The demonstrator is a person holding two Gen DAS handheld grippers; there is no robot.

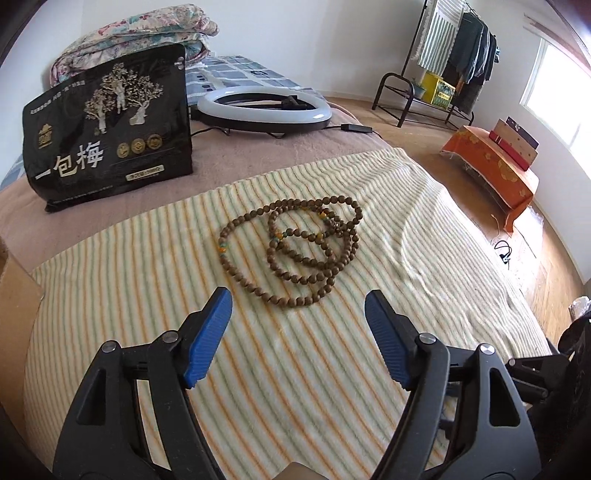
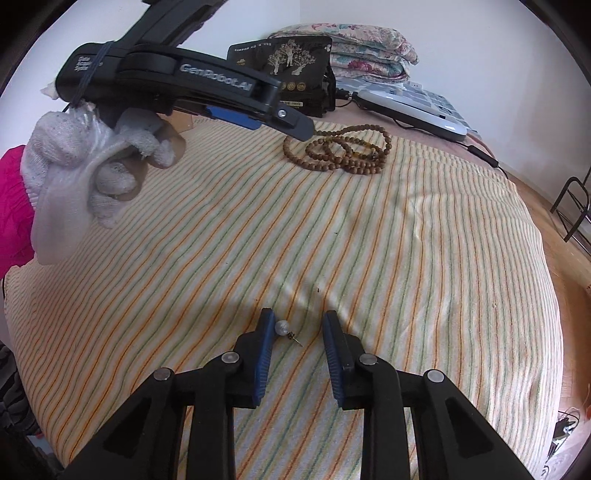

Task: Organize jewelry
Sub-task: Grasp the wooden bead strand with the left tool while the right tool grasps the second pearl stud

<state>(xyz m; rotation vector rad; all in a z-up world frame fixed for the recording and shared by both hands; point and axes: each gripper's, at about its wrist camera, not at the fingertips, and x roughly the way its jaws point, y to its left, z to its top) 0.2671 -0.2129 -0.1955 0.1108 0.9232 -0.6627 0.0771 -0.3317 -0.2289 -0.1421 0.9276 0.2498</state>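
Note:
A long brown wooden bead necklace (image 1: pixel 295 245) lies coiled on the striped towel (image 1: pixel 147 295). My left gripper (image 1: pixel 298 301) is open, just short of the beads and above the towel. In the right wrist view the necklace (image 2: pixel 338 149) lies far back, and the left gripper (image 2: pixel 291 127) hovers at its left side, held by a white-gloved hand. A pearl stud earring (image 2: pixel 283 328) lies on the towel (image 2: pixel 424 258) between the fingers of my open right gripper (image 2: pixel 297 319), touching or nearly touching the left fingertip (image 2: pixel 266 321).
A black snack bag (image 1: pixel 107 129) stands at the back left. A white ring light (image 1: pixel 264 109) with its cable lies behind the towel. Folded quilts (image 1: pixel 136 33) sit at the far end. The bed edge drops to a wooden floor on the right.

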